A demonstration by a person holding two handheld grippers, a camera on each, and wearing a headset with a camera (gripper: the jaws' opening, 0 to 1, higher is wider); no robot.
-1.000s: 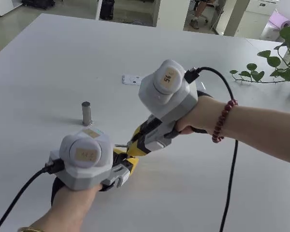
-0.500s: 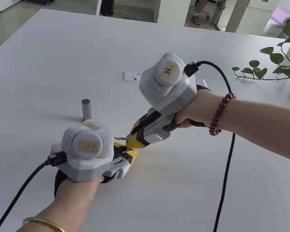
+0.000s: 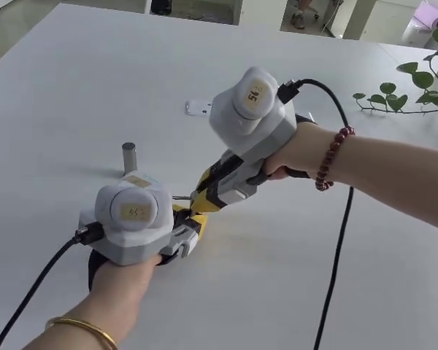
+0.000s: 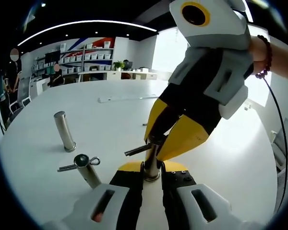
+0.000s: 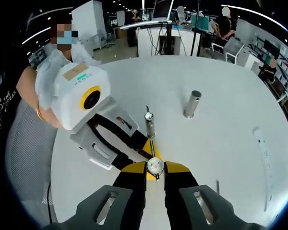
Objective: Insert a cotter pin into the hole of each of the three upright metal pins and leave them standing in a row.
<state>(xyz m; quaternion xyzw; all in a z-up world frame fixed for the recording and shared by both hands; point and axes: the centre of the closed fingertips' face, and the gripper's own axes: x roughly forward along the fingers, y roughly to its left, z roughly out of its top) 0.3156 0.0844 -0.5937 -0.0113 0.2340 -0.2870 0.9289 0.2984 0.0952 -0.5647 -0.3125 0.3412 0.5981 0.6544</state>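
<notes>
The left tool (image 4: 152, 171) is clenched on the base of an upright metal pin (image 4: 151, 154), low centre of the left gripper view. The right tool (image 4: 159, 138) enters from the upper right, grasping a cotter pin (image 4: 136, 150) at that pin's head. Its yellow jaws hide the hole, so seating cannot be judged. On the worktop (image 4: 110, 115), lower left, stands a fitted pin (image 4: 88, 168), with a bare pin (image 4: 64, 130) above it. In the head view the tool housings cover the joint.

We log bright, even light; soft shadows on table (image 3: 73, 80); white glare in left gripper view; fisheye bending at edges.
</notes>
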